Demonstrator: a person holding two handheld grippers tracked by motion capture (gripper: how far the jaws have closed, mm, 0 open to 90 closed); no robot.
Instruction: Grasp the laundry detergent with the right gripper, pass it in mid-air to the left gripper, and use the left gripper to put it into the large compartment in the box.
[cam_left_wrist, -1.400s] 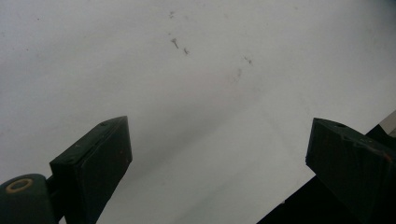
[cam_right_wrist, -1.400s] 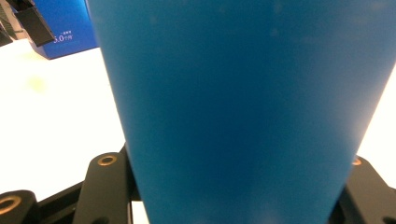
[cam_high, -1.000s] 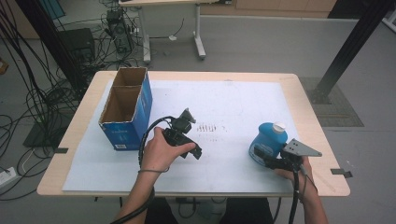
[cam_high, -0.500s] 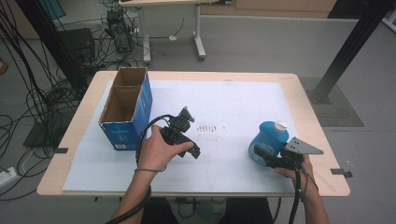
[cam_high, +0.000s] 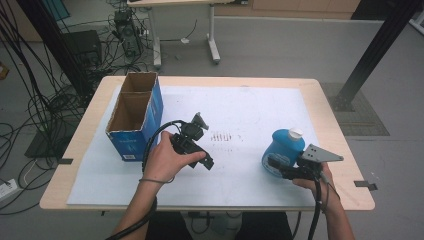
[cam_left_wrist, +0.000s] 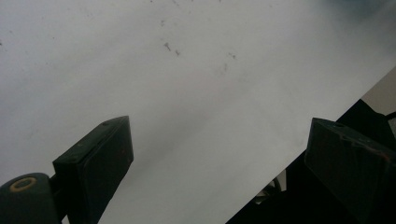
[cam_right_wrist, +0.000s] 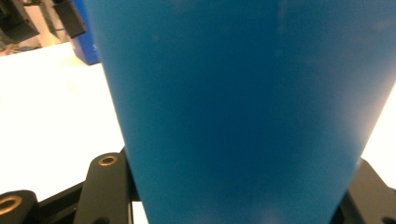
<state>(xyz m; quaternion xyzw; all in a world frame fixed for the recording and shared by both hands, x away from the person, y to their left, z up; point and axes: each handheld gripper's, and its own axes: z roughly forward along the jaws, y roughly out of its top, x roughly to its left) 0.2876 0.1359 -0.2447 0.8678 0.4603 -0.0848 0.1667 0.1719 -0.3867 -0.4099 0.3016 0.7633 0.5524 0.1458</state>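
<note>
We see right claw (cam_high: 274, 165) clamped around blue bottle (cam_high: 282, 150); left claw (cam_high: 202, 162) wide open, empty, above desk (cam_high: 250, 200).

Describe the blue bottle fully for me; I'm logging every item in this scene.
The blue bottle is squat and wide-bodied, narrowing toward a white cap, and looks like smooth opaque plastic. It stands upright on the white sheet covering the table, near the table's right front edge. The right gripper is at its lower body, with the jaws either side of it in the right gripper view; whether they press on it is unclear. No label is visible.
</note>
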